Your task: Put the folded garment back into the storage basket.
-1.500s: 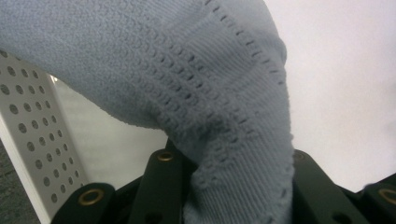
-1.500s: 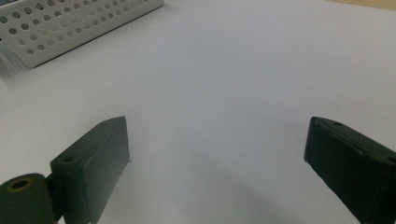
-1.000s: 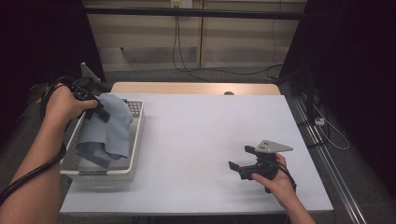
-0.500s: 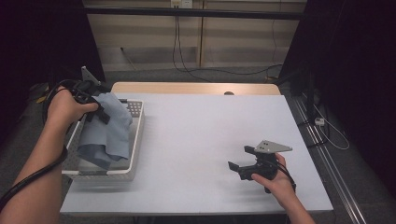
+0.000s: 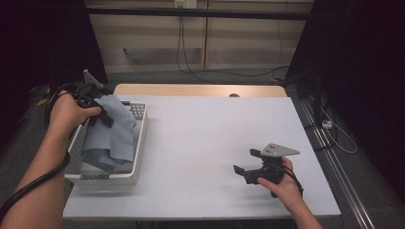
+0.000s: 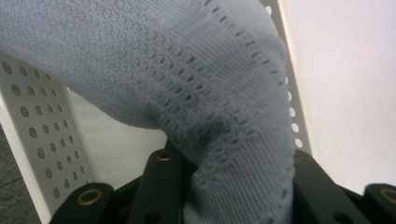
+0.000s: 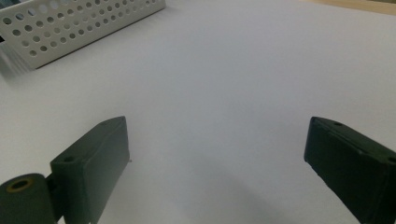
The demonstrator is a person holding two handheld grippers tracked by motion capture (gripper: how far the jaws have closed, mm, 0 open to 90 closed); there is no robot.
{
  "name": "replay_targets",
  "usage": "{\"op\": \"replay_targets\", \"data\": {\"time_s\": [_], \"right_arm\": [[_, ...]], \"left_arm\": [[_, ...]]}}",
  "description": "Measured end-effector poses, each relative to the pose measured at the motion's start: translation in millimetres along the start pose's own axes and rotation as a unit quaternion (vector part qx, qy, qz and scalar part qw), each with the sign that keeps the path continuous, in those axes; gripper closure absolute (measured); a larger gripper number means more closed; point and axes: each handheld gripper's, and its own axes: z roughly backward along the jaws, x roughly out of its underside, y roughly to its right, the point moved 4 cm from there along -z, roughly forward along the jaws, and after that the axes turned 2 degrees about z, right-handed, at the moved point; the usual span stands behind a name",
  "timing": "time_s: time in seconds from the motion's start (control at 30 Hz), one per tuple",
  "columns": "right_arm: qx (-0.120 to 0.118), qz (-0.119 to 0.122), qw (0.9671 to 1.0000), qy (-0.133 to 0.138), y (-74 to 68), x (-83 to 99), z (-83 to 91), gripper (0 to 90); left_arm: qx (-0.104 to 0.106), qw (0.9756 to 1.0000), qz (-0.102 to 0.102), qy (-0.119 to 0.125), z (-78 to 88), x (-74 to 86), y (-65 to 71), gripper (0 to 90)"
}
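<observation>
Perforated basket (image 5: pixel 138 143) at table's (image 5: pixel 205 143) left edge, middle bare, passable

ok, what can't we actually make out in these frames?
- Basket contents: in the high view the blue knitted cloth drapes over the inside, so whatever lies under it is hidden.
- Left claw pads: in the left claw view the cloth covers the jaw tips.
- Basket's far end: in the right claw view, cut off by the top-left edge.
- Right claw is open over the bare table.
</observation>
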Motion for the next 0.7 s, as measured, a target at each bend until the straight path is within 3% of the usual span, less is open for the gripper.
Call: {"op": "replay_targets", "data": {"time_s": [0.7], "right_arm": [[-0.002, 0.002, 1.0, 0.0, -1.8, -0.7, 0.6, 6.6]], "left_arm": [[0.001, 1.0, -0.001, 0.001, -17.5, 3.0, 4.2, 70.9]]}}
